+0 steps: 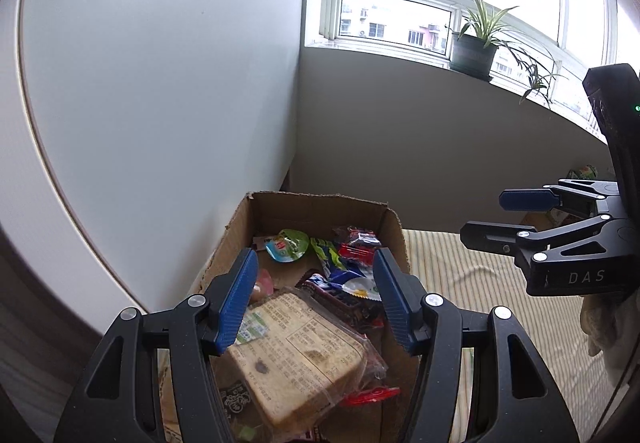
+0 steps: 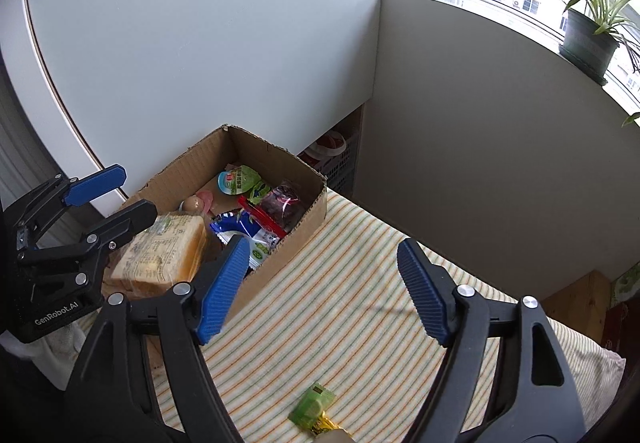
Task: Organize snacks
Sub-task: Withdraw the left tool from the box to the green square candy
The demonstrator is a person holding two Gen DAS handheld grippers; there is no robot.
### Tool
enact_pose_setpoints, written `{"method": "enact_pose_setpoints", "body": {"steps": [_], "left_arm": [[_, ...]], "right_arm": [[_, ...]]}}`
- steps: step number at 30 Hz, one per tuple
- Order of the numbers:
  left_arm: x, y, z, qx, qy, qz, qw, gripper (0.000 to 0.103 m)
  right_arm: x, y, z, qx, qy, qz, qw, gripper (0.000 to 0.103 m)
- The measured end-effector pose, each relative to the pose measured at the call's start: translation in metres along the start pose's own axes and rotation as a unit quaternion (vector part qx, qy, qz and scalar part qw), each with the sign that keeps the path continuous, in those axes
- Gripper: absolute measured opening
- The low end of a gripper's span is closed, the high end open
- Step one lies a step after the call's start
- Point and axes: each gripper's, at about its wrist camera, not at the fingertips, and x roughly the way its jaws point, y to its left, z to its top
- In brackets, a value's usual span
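A cardboard box [image 1: 384,219] [image 2: 280,263] stands on a striped cloth and holds several snack packets. A wrapped bread sandwich [image 1: 296,355] [image 2: 164,255] lies on top at the near end, with a green-lidded jelly cup [image 1: 288,245] [image 2: 238,181] and red packets [image 1: 358,247] [image 2: 276,203] further back. My left gripper [image 1: 314,303] [image 2: 116,195] is open and empty, hovering just above the sandwich. My right gripper [image 2: 320,287] [image 1: 492,217] is open and empty over the cloth right of the box. A small green snack packet [image 2: 312,407] lies on the cloth below it.
A white curved board [image 1: 140,103] stands just left of the box. A grey wall rises behind. A potted plant [image 1: 476,47] sits on the windowsill. A wooden piece [image 2: 576,299] and a crate with red items [image 2: 336,155] lie beyond the cloth.
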Motion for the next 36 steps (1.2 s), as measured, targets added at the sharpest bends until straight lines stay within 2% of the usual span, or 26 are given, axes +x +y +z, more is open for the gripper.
{"method": "enact_pose_setpoints", "body": {"steps": [9,16,20,25,27,36], "left_arm": [[-0.023,-0.036,-0.022,0.004,-0.002,-0.045,0.9990,0.059],[-0.012,-0.085,-0.039,0.039,0.027,-0.081,0.9955,0.059],[-0.002,-0.108,-0.049,0.045,0.055,-0.117,0.9905,0.059],[0.022,-0.131,-0.068,0.072,0.095,-0.101,0.9877,0.059],[0.029,-0.134,-0.075,0.077,0.106,-0.093,0.9870,0.059],[0.052,-0.149,-0.091,0.101,0.134,-0.076,0.9830,0.059]], "right_arm": [[-0.031,-0.026,-0.073,0.021,0.016,-0.019,0.999,0.080],[-0.040,-0.039,-0.118,0.016,0.041,-0.015,0.999,0.080],[-0.043,-0.044,-0.134,0.014,0.049,-0.013,0.999,0.077],[-0.041,-0.047,-0.151,0.012,0.057,-0.006,0.998,0.070],[-0.037,-0.044,-0.155,-0.003,0.062,-0.006,0.998,0.064],[-0.017,-0.033,-0.168,-0.040,0.070,0.018,0.997,0.063]]}}
